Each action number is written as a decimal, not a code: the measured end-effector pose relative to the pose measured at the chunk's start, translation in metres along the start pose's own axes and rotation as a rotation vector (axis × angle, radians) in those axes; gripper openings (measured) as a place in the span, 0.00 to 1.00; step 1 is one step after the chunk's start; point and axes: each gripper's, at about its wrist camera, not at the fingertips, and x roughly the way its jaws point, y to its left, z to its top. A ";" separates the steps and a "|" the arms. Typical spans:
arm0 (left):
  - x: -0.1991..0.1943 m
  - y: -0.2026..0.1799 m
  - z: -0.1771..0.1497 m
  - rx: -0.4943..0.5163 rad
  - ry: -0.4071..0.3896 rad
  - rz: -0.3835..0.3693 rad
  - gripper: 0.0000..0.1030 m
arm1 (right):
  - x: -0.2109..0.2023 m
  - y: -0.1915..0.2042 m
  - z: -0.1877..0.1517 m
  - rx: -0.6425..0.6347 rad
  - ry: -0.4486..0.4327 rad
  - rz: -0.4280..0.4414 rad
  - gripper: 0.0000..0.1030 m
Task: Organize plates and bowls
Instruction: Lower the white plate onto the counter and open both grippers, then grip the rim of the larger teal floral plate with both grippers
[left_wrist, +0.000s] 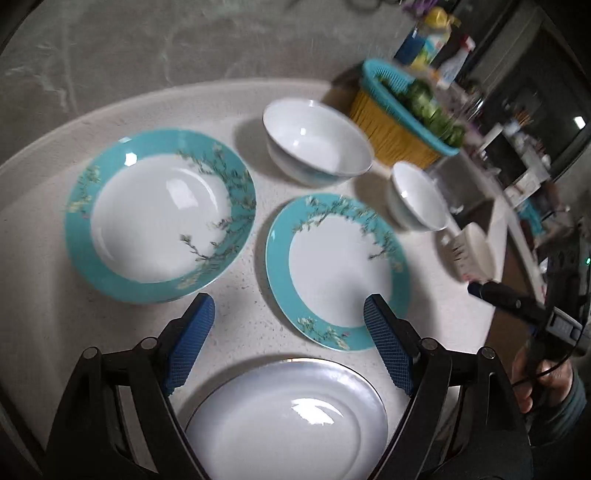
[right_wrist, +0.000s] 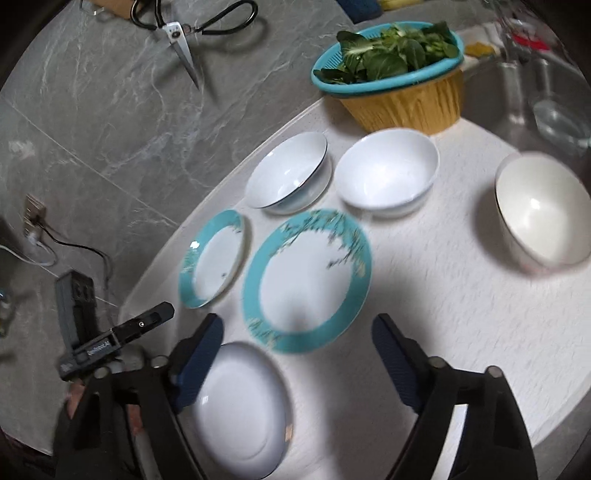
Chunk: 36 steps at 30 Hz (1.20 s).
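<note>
- Worktop (right_wrist: 443, 314): white and speckled. It carries every dish, each lying apart from the others; nothing is stacked yet.
- Colander (right_wrist: 399, 99): a teal basket of greens in a yellow bowl, standing at the far edge behind the bowls, beside the sink. Judged not to obstruct plate work.
- Large teal-rimmed plate (left_wrist: 159, 214) and small teal-rimmed plate (left_wrist: 338, 269): they lie side by side mid-worktop. A likely first step is nesting the small one on the large one; approach its rim low and level, and grip the rim only.
- White plate (left_wrist: 288, 417): nearest the person, directly below the left hand-held gripper (left_wrist: 288, 306), which hangs wide open and empty.
- Bowls: two white bowls (right_wrist: 388, 170) stand behind the plates; a third bowl (right_wrist: 539, 214) stands well apart to the right. Stack them separately from the plates.
- Right hand-held gripper (right_wrist: 295, 332): wide open, empty, above the near edge of the plates. Both grippers hang close together; keep them from colliding.
- Scissors (right_wrist: 181, 37): against the grey marble surface behind, clear of the work.
</note>
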 end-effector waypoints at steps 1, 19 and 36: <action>0.010 -0.003 0.005 -0.006 0.018 -0.006 0.79 | 0.007 -0.004 0.005 0.005 0.008 -0.005 0.75; 0.085 -0.010 0.025 -0.032 0.135 0.022 0.79 | 0.073 -0.064 0.042 0.085 0.148 0.039 0.61; 0.118 -0.004 0.029 -0.079 0.191 -0.003 0.59 | 0.101 -0.061 0.053 0.059 0.203 0.089 0.50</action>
